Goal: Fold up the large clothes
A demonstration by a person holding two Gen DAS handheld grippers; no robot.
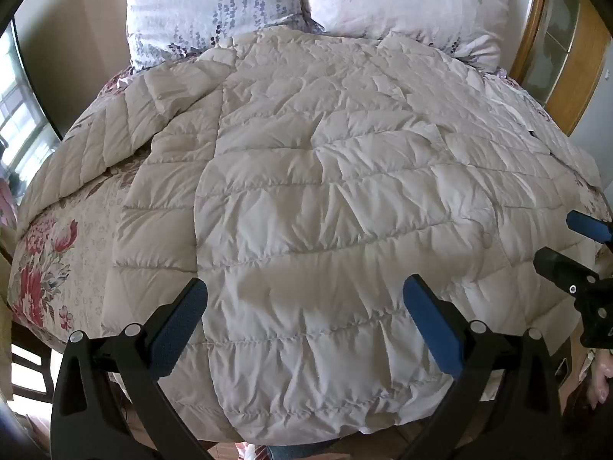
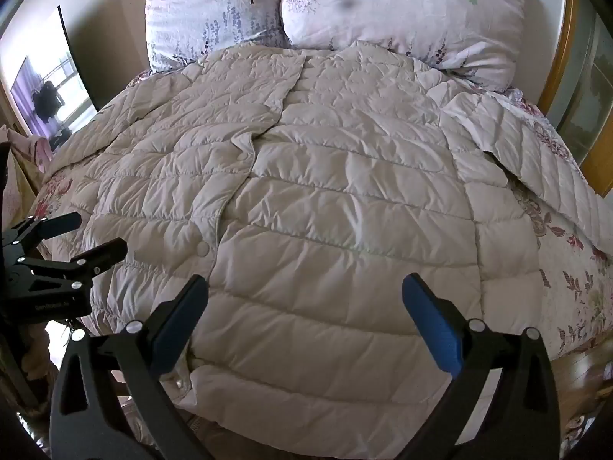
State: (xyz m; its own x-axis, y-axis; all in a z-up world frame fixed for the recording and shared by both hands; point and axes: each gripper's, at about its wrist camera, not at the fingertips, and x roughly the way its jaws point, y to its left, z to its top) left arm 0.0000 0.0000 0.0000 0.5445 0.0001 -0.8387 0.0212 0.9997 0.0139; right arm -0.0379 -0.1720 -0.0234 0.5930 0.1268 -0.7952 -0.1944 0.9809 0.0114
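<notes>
A large cream quilted down coat (image 1: 325,199) lies spread flat on the bed, front up, its snap placket (image 2: 230,199) running down the middle. One sleeve (image 1: 88,153) stretches out to the left, the other (image 2: 536,161) to the right. My left gripper (image 1: 304,295) is open and empty, above the coat's hem near the bed's foot. My right gripper (image 2: 304,291) is open and empty too, above the hem further right. Each gripper shows at the edge of the other's view: the right one (image 1: 563,245) and the left one (image 2: 88,234).
Two floral pillows (image 1: 214,4) (image 2: 402,11) lean at the head of the bed. A flowered bedspread (image 1: 49,264) shows beside the coat on both sides (image 2: 574,287). A wooden headboard and cabinet (image 1: 567,50) stand at the right, a mirror (image 2: 46,92) at the left.
</notes>
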